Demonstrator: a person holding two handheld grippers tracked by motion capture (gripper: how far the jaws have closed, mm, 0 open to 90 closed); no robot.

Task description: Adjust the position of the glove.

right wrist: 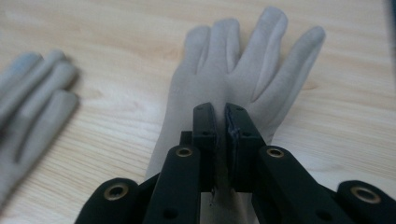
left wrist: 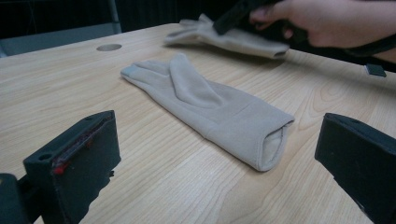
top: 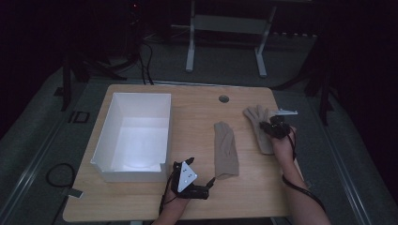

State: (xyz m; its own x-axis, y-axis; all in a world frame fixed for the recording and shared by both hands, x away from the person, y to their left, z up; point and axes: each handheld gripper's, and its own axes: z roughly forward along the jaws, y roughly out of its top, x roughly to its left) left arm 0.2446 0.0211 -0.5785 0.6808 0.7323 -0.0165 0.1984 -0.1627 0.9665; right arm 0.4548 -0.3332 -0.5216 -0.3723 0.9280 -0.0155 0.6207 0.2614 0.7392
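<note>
The right glove [top: 261,130] lies flat near the table's right edge, fingers fanned toward the far side, and the right gripper [top: 271,126] sits on its palm with the jaws pressed together on a small fold of the cloth (a thin pleat shows between the pads in the right gripper view [right wrist: 223,140]). The other glove [top: 225,149] lies nearer the middle of the table [top: 197,112], fingers together, its cuff open toward the near edge. A white box [top: 136,136] stands open at the table's left side.

The likely trouble is the thinness of that pinch: with only a sliver of soft fabric caught, a quick lift could let the glove slip free, or it could hang lopsided and drag its fingers across the wood. The top layer alone may also be held, so the glove might sag open on the way up.

The right hand reaches in from the near right corner, forearm angled toward the far side, gripper tilted down onto the glove. The left gripper [top: 187,180] rests low near the front edge, just beside the box's near corner, its jaws spread wide and empty, aimed at the middle glove's cuff [left wrist: 273,144].
</note>
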